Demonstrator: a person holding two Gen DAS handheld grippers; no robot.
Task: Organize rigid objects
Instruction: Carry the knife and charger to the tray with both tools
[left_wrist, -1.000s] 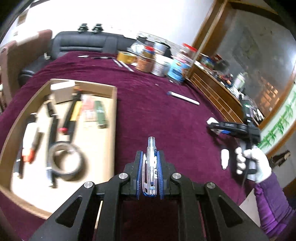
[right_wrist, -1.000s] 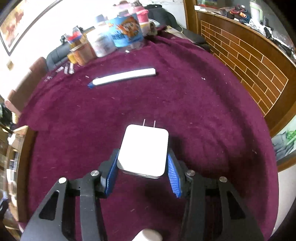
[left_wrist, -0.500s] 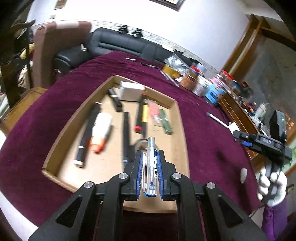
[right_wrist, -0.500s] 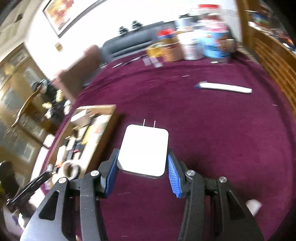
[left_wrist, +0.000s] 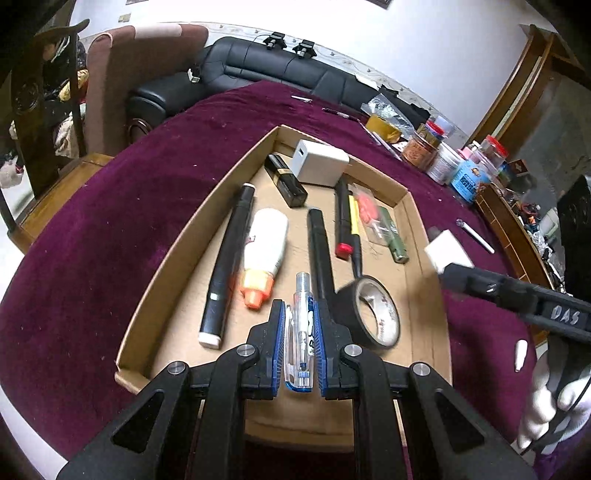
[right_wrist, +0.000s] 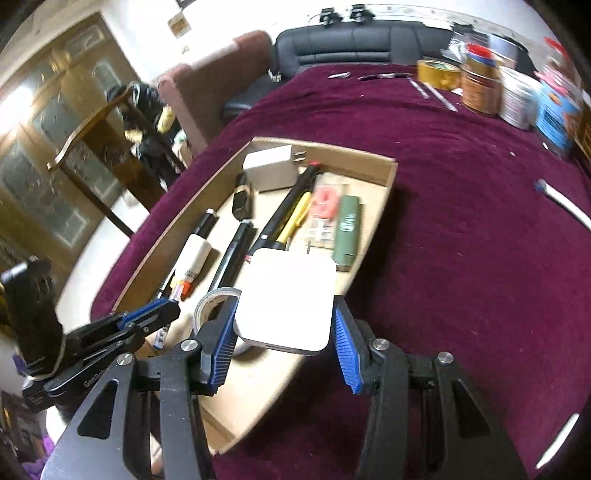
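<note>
My left gripper (left_wrist: 298, 314) is shut on a clear pen with a blue end (left_wrist: 303, 332) and holds it over the near part of the cardboard tray (left_wrist: 166, 258). My right gripper (right_wrist: 284, 325) is shut on a white square charger (right_wrist: 286, 304) and holds it above the tray's near right side (right_wrist: 369, 229). In the left wrist view the charger (left_wrist: 447, 254) and right gripper (left_wrist: 517, 291) show over the tray's right wall. The left gripper (right_wrist: 147, 317) shows at the left in the right wrist view. The tray holds black pens, a white glue bottle (left_wrist: 264, 247), a tape roll (left_wrist: 369, 314), another white charger (left_wrist: 321, 166) and a green lighter (left_wrist: 393, 240).
The table has a maroon cloth (left_wrist: 110, 221). Jars and cans (left_wrist: 458, 166) and a yellow tape roll (right_wrist: 437, 74) stand at the far right. A white stick (left_wrist: 476, 236) and a small white cap (left_wrist: 520, 354) lie on the cloth right of the tray. A black sofa (left_wrist: 258, 62) stands behind.
Both grippers have moved left, from over the bare cloth to over the tray, each still shut on its object. The left gripper has come lower toward the tray floor.
</note>
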